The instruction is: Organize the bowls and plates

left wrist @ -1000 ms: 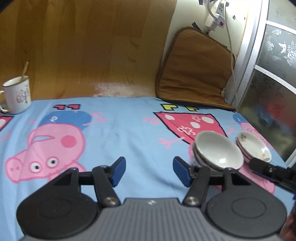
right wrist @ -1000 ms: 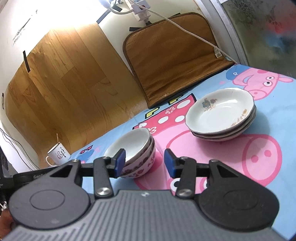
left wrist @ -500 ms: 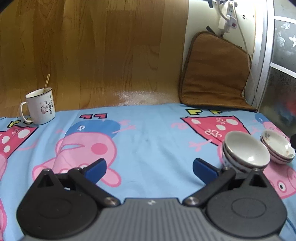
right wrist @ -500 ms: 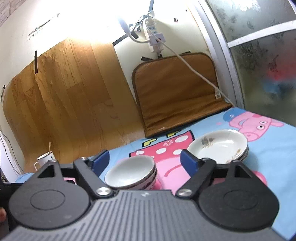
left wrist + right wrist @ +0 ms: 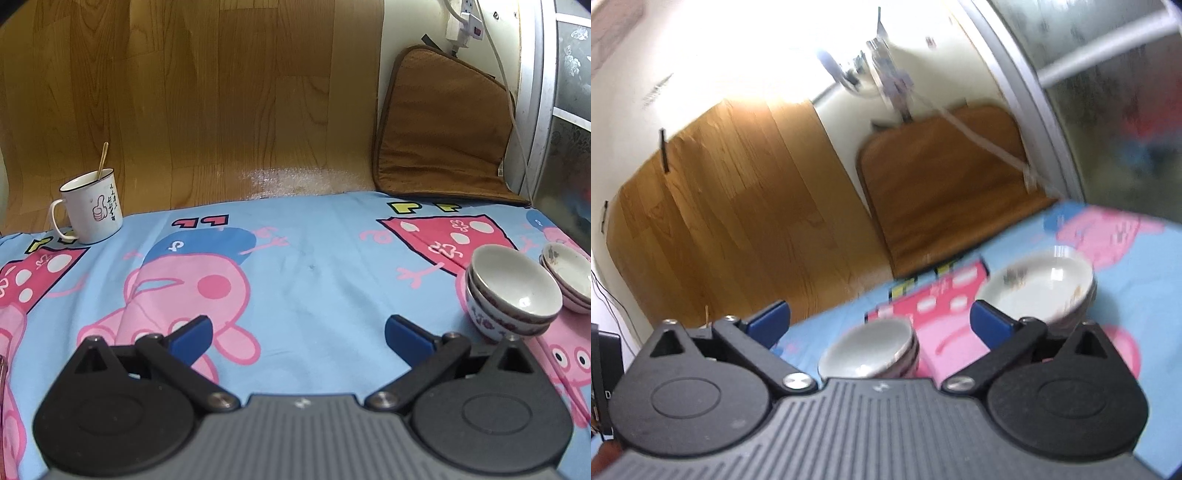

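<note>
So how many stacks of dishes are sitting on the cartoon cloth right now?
2. A stack of deeper bowls sits near the cloth's right side, and a stack of shallower plates stands just beyond it, at the right edge. How many dishes each holds is hard to tell.

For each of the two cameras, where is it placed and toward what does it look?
Left wrist: sits on the left tongs, open and empty, looking down across the blue cartoon-print cloth toward the white thumbs-up mug.
Right wrist: sits on the right tongs, jaws just opened, empty, facing level at the brown cushion; blurred.
Shared: the stack of white deep bowls and the stack of white shallow plates.
</note>
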`<state>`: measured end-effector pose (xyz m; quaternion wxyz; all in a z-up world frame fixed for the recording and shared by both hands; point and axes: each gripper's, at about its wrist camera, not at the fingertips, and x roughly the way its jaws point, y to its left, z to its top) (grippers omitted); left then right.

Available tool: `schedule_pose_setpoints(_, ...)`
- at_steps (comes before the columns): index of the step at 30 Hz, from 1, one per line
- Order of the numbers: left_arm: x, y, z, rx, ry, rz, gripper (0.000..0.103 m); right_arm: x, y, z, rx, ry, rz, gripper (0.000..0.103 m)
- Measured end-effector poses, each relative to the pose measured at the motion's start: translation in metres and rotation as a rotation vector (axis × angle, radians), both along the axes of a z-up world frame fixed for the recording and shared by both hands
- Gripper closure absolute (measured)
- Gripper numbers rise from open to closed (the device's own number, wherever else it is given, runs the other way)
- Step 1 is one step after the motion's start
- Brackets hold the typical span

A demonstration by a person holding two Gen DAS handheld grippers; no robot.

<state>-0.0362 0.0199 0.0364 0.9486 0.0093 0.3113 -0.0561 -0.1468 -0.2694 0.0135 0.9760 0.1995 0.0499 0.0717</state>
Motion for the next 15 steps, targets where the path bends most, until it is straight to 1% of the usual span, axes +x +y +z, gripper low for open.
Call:
schedule_pose_setpoints(3, 0.001, 0.000, 0.000, 0.002, 0.007, 0.009, 0.000, -0.014, 0.005, -0.003, -0.026, -0.135, -0.036, 0.000)
schedule_pose_setpoints(4, 0.001, 0.000, -0.001, 0.001, 0.011, 0.011, 0.000, -0.015, 0.005, -0.005, -0.026, -0.129, -0.040, 0.000)
schedule_pose_setpoints(5, 0.002, 0.000, -0.001, 0.000, 0.013, 0.012, 0.000, -0.011, 0.004, -0.005, -0.023, -0.083, -0.037, 0.000)
schedule_pose_setpoints(7, 0.003, 0.001, -0.002, -0.002, 0.021, 0.016, 0.000, 0.003, -0.001, -0.007, 0.001, 0.037, 0.021, 0.000)
schedule_pose_setpoints(8, 0.004, 0.002, -0.003, -0.004, 0.025, 0.017, 0.000, 0.010, -0.005, -0.010, 0.029, 0.098, 0.056, 0.000)
schedule_pose_setpoints(9, 0.004, 0.002, -0.003, -0.004, 0.026, 0.019, 0.000, 0.014, -0.010, -0.013, 0.068, 0.139, 0.079, 0.000)
schedule_pose_setpoints(11, 0.005, 0.002, -0.003, 0.001, 0.027, 0.026, 0.000, 0.016, -0.016, -0.019, 0.123, 0.162, 0.062, 0.000)
schedule_pose_setpoints(15, 0.008, 0.002, -0.005, 0.021, 0.029, 0.046, 0.000, 0.016, -0.020, -0.022, 0.110, 0.157, 0.016, 0.000)
